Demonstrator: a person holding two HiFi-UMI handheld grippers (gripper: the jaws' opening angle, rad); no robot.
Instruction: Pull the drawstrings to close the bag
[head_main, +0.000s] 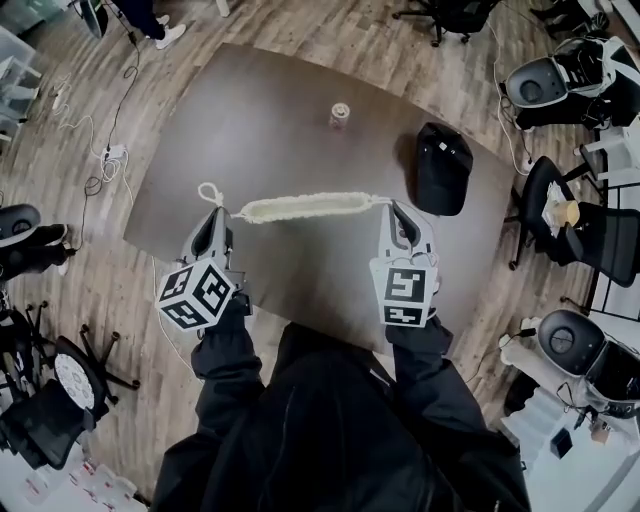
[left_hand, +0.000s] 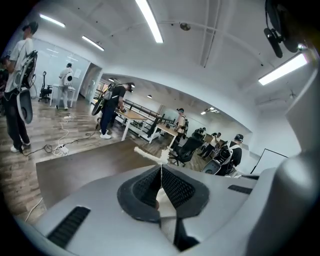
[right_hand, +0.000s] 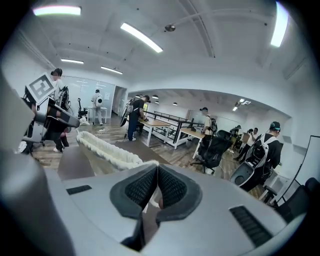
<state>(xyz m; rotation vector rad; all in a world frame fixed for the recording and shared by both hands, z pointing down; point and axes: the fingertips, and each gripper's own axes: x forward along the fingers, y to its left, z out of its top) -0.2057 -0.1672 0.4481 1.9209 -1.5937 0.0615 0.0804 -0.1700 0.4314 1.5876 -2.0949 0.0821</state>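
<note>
A cream fluffy drawstring bag (head_main: 310, 206) hangs stretched in a narrow, gathered strip between my two grippers, above the dark table (head_main: 250, 120). The left gripper (head_main: 222, 212) is shut on the white drawstring (left_hand: 149, 154) at the bag's left end. A loop of that string (head_main: 208, 191) sticks out past its jaws. At the bag's right end, the right gripper (head_main: 392, 207) is shut on the other drawstring. In the right gripper view the bag (right_hand: 106, 148) runs away to the left from the closed jaws (right_hand: 158, 166). The left gripper's jaws (left_hand: 161, 167) pinch the string tightly.
A black cap (head_main: 442, 166) lies on the table's right side, beyond the right gripper. A small jar (head_main: 340, 115) stands near the table's far edge. Office chairs (head_main: 560, 205) and cables (head_main: 105, 160) surround the table. Several people stand in the room.
</note>
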